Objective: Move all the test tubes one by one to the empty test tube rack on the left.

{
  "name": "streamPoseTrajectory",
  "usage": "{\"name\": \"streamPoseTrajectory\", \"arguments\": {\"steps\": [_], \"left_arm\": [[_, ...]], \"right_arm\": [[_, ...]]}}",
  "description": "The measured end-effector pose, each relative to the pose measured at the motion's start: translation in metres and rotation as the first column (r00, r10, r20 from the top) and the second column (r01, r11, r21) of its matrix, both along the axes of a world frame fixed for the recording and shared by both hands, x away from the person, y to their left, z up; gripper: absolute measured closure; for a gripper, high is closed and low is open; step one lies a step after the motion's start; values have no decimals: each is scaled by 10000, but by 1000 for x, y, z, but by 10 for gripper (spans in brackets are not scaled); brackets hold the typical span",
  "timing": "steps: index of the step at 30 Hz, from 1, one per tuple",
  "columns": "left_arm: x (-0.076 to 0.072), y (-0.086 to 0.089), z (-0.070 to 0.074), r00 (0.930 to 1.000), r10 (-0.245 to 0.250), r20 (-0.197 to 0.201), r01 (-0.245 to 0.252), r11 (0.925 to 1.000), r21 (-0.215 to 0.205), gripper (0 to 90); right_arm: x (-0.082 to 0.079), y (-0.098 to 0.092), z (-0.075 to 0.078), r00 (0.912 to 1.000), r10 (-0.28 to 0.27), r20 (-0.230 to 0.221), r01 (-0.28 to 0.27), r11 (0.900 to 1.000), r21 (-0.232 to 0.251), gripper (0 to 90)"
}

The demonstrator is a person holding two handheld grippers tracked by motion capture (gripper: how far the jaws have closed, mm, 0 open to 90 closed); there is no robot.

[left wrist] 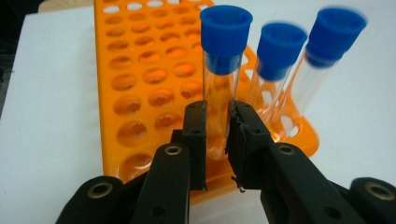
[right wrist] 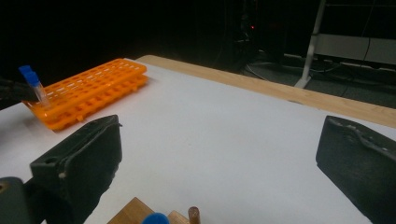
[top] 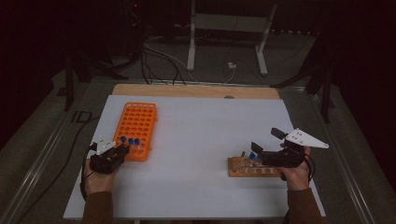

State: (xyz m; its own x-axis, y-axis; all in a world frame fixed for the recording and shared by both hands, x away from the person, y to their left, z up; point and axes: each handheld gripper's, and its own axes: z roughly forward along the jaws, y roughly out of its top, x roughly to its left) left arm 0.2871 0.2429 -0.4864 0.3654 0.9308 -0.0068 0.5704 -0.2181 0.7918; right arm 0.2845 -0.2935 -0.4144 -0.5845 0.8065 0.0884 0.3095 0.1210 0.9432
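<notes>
My left gripper is shut on a clear tube with a blue cap, held upright over the near row of the orange rack. The jaws hide the tube's lower end. Two more blue-capped tubes stand in the rack just to its right. In the high view the left gripper is at the near end of the orange rack. My right gripper stands open over the wooden rack, which holds a blue-capped tube. Nothing is between the right gripper's jaws.
A white sheet covers the table, and a strip of bare wood shows at its far edge. Beyond the table, cables and a white stand's legs lie on the dark floor. Most of the orange rack's holes hold nothing.
</notes>
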Motion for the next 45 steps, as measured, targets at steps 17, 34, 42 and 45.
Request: {"name": "streamPoseTrajectory", "arguments": {"steps": [17, 34, 42, 45], "left_arm": [[-2, 2, 0, 9999, 86, 53, -83, 9989, -453, 676], [-17, 2, 31, 9880, -93, 1540, 455, 9714, -2331, 245], [-17, -22, 46, 9804, -357, 1937, 781, 9732, -2162, 57], [-18, -32, 52, 9759, -443, 2137, 915, 9720, -2164, 8]], "right_arm": [[1, 1, -1, 10000, 60, -41, -60, 10000, -29, 7], [1, -3, 4, 10000, -5, -85, 5, 10000, 17, 6], [0, -13, 4, 9993, -230, -298, 226, 9996, -141, 35], [-2, -17, 1, 9985, -249, -479, 235, 9993, -293, 36]]}}
